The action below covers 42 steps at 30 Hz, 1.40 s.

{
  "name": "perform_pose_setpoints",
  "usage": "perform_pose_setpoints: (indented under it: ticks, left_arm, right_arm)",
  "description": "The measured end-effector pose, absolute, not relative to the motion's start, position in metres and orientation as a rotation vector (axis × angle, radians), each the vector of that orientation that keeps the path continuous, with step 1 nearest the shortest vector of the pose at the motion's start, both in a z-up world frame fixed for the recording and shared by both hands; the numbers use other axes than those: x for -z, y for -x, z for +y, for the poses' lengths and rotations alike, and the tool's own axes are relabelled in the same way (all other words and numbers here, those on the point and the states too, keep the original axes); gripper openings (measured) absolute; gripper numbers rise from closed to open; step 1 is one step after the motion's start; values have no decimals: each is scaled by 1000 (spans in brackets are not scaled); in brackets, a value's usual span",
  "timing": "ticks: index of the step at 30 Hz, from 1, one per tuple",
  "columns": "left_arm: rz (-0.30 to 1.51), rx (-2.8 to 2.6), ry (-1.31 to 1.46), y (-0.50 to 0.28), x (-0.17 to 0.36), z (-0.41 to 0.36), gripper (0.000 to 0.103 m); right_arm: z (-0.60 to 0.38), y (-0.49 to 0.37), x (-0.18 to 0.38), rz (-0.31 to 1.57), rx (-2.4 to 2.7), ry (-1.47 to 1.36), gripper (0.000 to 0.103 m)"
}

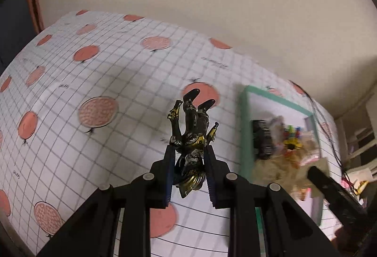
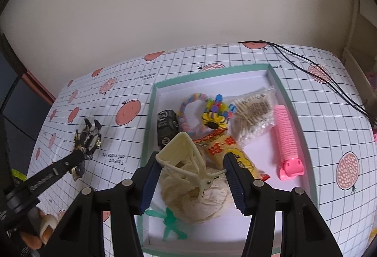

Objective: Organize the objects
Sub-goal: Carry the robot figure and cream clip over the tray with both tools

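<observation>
The left gripper is clamped on a small black-and-gold plastic figurine, held head-down above the grid-patterned tablecloth with pink fruit prints. Only the right wrist view shows clearly what fills the shallow teal-rimmed white box: a pink ridged hair roller, a clear bag of cotton swabs and a green plastic toy. There the right gripper, jaws apart, hovers around a cream-coloured plastic hair claw clip lying in the box.

Gridded fruit-print tablecloth; black cable trailing across; bare wall.
</observation>
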<state>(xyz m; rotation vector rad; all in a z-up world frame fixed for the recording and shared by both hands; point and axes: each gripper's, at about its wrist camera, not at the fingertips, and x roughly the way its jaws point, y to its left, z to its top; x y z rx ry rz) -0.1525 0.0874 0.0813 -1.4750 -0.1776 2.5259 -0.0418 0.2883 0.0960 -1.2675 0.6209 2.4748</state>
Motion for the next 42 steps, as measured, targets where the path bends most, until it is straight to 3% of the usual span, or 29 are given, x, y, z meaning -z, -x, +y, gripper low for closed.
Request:
perform_pose_setpoints:
  ticks: [11,19,22,42]
  left_arm:
    - [-260,-2264,1484,135,-85,140,25]
    - [-182,-2196,1536,123,-75,162,25]
    - [-154,-2176,1558,121,-71,166,9]
    - [-95,-2171,1634,121,-52,166,9]
  right_arm:
    - [321,29,-86,666,-2354,1320,57]
    - [336,19,-79,659,-2301,1365,57]
    - [338,17,-76,627,-2286,1386,57]
    - [362,4,-50,677,-2172,1454,57]
